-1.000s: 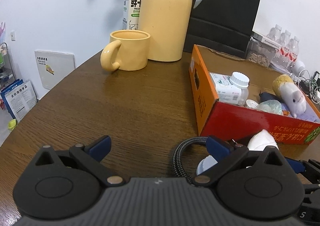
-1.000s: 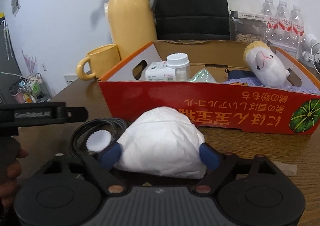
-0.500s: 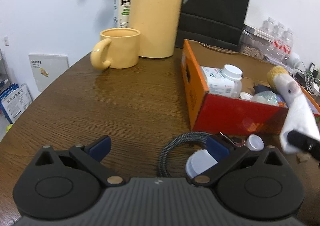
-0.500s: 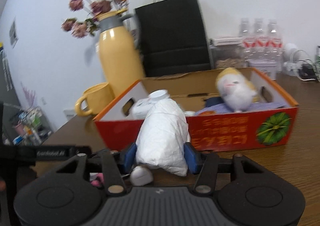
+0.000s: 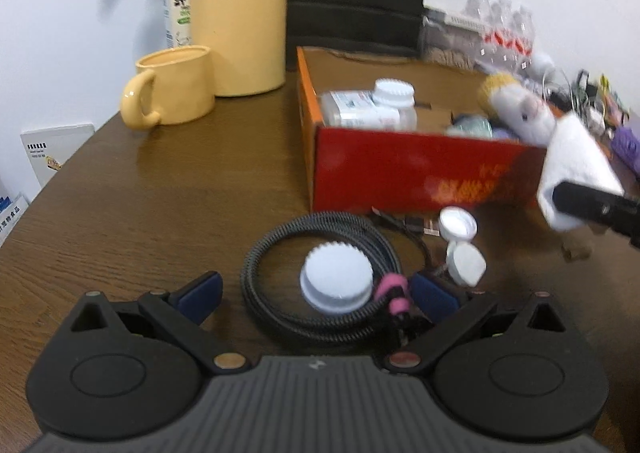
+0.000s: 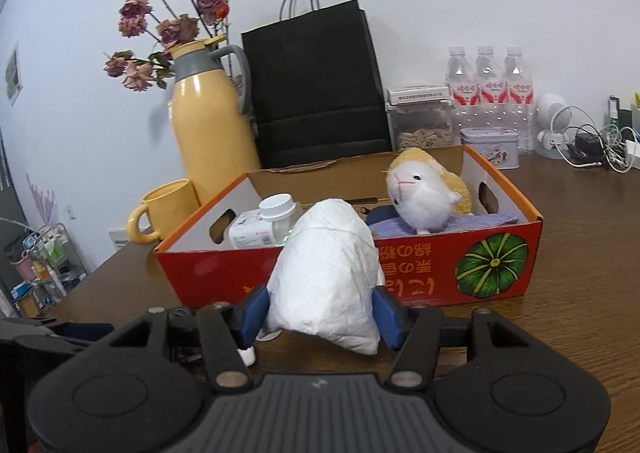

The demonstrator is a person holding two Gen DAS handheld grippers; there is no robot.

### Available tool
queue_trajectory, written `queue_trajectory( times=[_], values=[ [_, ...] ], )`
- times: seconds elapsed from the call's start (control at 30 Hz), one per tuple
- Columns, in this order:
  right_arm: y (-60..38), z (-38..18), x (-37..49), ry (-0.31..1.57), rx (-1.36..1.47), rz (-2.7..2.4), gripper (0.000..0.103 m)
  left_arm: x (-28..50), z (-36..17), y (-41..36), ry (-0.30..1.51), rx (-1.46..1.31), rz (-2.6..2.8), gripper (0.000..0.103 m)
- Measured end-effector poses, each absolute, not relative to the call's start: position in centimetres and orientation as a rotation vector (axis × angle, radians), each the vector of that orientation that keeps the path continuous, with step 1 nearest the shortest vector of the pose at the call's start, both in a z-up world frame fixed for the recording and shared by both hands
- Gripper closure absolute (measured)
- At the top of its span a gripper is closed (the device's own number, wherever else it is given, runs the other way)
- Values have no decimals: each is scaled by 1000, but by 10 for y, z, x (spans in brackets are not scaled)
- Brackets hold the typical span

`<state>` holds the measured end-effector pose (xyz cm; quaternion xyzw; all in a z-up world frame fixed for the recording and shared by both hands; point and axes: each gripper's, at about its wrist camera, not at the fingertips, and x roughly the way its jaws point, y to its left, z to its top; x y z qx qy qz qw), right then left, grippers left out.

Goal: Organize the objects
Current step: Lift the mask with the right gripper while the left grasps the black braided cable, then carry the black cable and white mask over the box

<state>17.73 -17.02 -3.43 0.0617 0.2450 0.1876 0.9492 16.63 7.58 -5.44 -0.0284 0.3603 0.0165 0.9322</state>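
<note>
**White bundle up in the air, not in the box yet**

Crinkly white paper-wrapped bundle (image 6: 326,277) pinched between the blue pads of the right gripper (image 6: 320,309), hanging clear of the brown wooden table (image 6: 568,317) just in front of the red-and-orange cardboard box (image 6: 420,273). Jaws just finished closing on it and eased back a touch, bundle squeezed between them. Looks like the carry-over-the-wall part of the job, drop-off still to come.

Stuff that could go sideways, just guessing here:
- soft wrapping, only gripped low down, so could sag or slide out mid-carry
- front wall of the box right ahead, easy to clip if not lifted high enough, and a light box like that would probably scoot
- not much free floor inside, so might land on top of something and roll

Inside the box: white plastic pill bottle with ribbed cap (image 6: 276,221) lying near the left end, cream-and-yellow plush sheep (image 6: 424,193) sitting on a folded lavender cloth (image 6: 472,221) toward the right.

Left gripper (image 5: 318,293) spread wide, holding nothing, hovering over a coiled black braided cable (image 5: 320,273) with a round white ribbed cap (image 5: 336,283) sitting in the coil. Two smaller white caps (image 5: 460,241) just beside it.
</note>
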Motion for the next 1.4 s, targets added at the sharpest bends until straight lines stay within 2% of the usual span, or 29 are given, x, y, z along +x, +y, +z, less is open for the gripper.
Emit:
queue_trajectory(
  times=[0.77,0.9,1.4],
  values=[
    [-163,-36,168,510,89,421,46,187,-62,74,716,-27,36,0],
    [-162,-35,166,503,83,427,46,181,-58,80,694,-72,36,9],
    [-163,-32,164,486,86,438,46,150,-37,73,558,-71,83,10]
  ],
)
